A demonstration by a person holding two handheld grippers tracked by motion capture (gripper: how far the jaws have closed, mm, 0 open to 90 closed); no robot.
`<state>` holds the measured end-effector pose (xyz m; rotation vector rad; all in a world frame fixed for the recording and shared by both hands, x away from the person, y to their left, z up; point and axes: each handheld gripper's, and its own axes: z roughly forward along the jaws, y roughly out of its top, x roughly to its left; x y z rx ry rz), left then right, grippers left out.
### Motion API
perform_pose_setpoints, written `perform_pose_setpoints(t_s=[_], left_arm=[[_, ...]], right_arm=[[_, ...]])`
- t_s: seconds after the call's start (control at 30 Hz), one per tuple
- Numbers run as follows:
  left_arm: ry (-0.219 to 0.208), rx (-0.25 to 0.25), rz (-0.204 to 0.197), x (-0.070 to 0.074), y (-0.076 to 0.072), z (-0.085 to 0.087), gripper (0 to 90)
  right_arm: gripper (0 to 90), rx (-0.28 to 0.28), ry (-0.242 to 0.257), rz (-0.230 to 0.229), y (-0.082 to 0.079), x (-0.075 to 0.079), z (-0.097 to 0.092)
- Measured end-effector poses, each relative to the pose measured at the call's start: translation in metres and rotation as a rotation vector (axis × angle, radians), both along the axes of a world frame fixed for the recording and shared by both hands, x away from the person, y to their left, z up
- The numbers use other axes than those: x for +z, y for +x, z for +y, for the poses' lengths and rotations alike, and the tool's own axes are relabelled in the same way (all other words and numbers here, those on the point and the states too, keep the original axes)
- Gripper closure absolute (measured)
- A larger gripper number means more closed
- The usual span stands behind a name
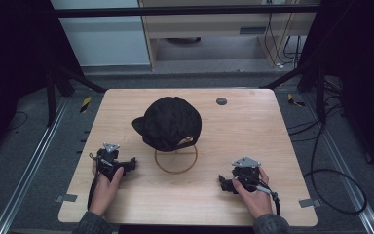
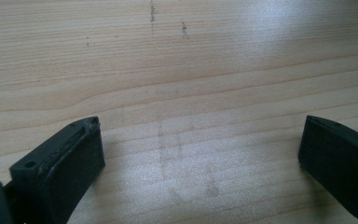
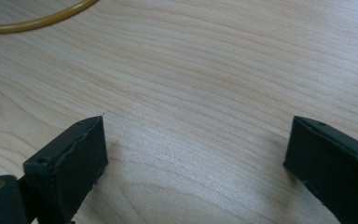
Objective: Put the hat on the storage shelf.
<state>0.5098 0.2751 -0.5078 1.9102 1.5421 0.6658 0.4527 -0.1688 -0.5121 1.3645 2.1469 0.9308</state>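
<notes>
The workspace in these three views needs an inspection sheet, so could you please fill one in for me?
Surface: pale wooden table, bare between both grippers' jaws.
Job's things: black cap perched on a stand with a brown ring base, mid-table.
Clutter: small dark round disc near the far edge.
Grippers: left gripper open, empty, low over the table; right gripper open, empty, low over the table.
Cables: one trails from each gripper; black cables loop on the floor at right.
Surroundings: grey floor, metal frame rails, cabinet beyond the table.
</notes>
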Motion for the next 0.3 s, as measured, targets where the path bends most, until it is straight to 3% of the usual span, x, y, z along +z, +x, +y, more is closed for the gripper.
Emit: perform_pose_setpoints(t_s=[0.3], left_arm=[[0.000,0.010,0.000,0.0001,0.0036,0.0012,0.0]], right_arm=[[4.6,-0.001,-0.003,-0.001,-0.0005,-0.0002,0.0006]])
